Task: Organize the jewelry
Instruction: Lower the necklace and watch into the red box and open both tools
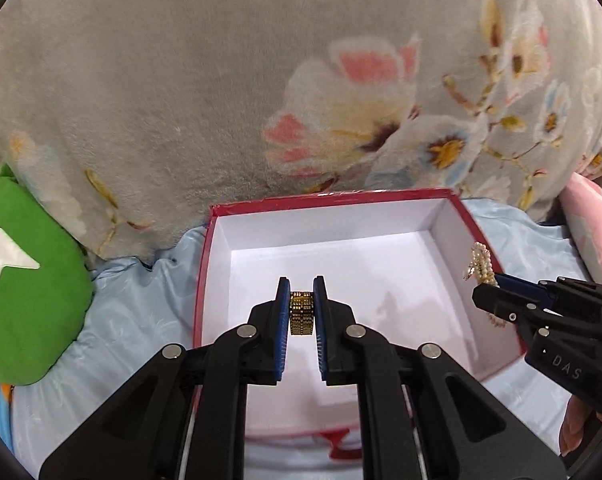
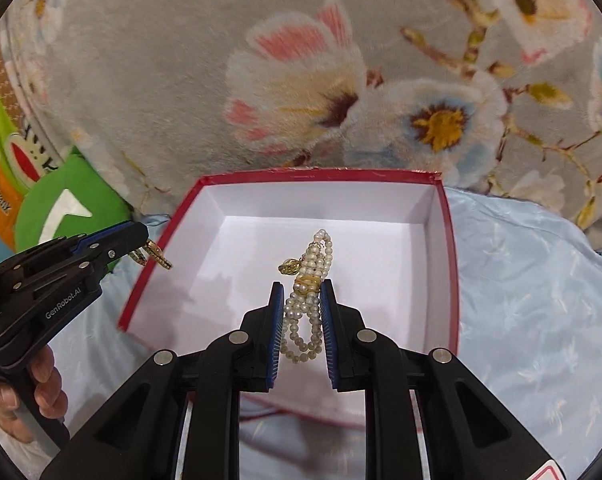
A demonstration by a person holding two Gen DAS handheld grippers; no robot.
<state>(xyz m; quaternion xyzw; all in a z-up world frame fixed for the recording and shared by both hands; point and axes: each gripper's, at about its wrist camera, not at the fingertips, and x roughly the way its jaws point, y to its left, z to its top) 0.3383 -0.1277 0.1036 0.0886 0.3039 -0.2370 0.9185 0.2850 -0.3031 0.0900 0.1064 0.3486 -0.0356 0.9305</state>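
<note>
Grey plush bedding printed with pink and cream flowers filled the background, and below it a pale blue satin sheet covered the bed where everything sat. On that sheet stood an open red box with a white inside, its floor bare of anything lying on it. Over the box hung the left gripper, its blue pads clamped on a gold beaded bracelet held on edge between them, above the nearer part of the white floor. From the other side I could see that same bracelet poking out past the gripper's tips, just beside the box's left wall. The right gripper was clamped on a white pearl bracelet of several strands, with a gold clasp and a small gold charm; loops of pearls drooped below the pads and the rest stuck out ahead of them, over the middle of the box. Seen from the left camera, the pearls showed right at the box's right wall, near its rim. A green cushion with a white arrow shape lay off to the left of the box, against the plush bedding. A person's fingers were wrapped round the left gripper's handle at the edge of the view.
</note>
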